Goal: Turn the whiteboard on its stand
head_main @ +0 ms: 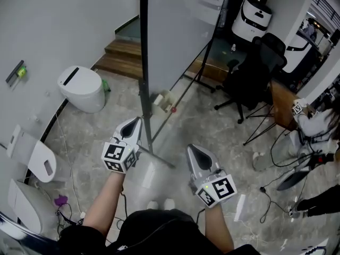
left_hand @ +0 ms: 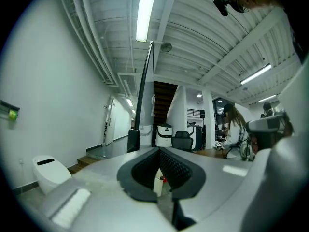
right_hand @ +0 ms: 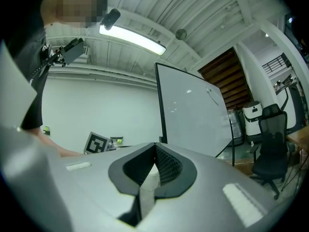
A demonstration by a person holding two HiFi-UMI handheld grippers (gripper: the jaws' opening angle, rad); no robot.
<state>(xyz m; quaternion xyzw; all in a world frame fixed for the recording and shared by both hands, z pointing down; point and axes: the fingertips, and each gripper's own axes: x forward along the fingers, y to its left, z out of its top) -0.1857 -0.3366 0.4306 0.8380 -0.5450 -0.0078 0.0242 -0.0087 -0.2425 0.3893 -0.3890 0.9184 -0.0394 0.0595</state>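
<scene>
Dark sleeves and two bare forearms fill the bottom of the head view, and each hand carries a grey gripper. On that side the left gripper has its jaws pressed together on nothing. Its tips are just left of the whiteboard's dark side post, and from above it is unclear whether they touch it. Nearer the person than the board, and apart from it, the right gripper also has its jaws closed and empty, above a floor leg of the stand.

The whiteboard is upright on the marbled floor, its top cut off by the picture's edge. The left gripper view shows it only edge-on, as a thin dark line; the right gripper view shows its pale face.

At the board's foot a small cream object with a red spot is too small to identify. To the board's right are a black office chair and a seated person, cropped by the edge. A white rounded bin is to its left.
</scene>
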